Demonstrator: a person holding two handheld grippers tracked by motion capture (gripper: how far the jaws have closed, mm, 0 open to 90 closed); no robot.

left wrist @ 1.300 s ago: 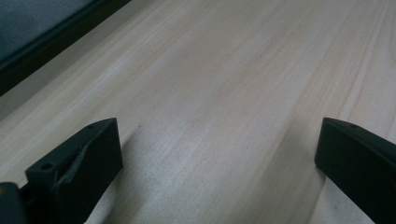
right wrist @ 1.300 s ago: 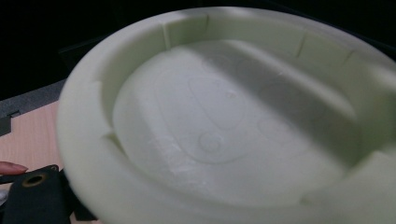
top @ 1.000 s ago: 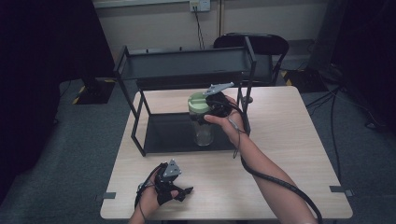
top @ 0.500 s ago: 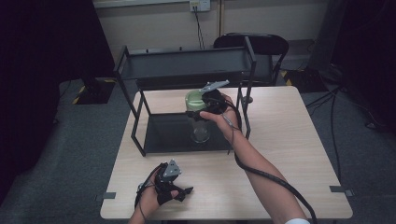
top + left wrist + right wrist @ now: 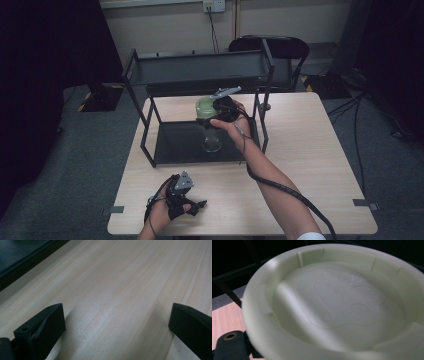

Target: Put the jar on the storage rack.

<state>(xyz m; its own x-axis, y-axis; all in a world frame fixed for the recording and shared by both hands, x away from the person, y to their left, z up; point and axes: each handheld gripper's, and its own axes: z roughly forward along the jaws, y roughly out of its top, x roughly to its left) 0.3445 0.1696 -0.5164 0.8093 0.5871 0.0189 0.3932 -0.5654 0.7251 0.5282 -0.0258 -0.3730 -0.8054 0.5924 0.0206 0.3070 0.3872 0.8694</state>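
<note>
Table [image 5: 310, 165]: pale wood-grain, matt. Rack [image 5: 200, 75]: black metal frame, shelves slightly glossy. Lid [image 5: 332, 305]: pale green plastic, smooth, satin. Jar [image 5: 211, 136] body looks like clear glass, possibly plastic. Gripper jaws: matt black plastic.

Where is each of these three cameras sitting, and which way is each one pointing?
High view: above the person's side, looking forward and down on the table and black shelf rack; both forearms, the left tool and the right tool show.
Left gripper view: rides the left tool, facing along the tabletop; its two black jaws stand wide apart.
Right gripper view: rides the right tool, close on the pale green lid; one jaw tip shows.
Shared: the high view and right gripper view both show the lid; the high view and left gripper view, the table.
</note>
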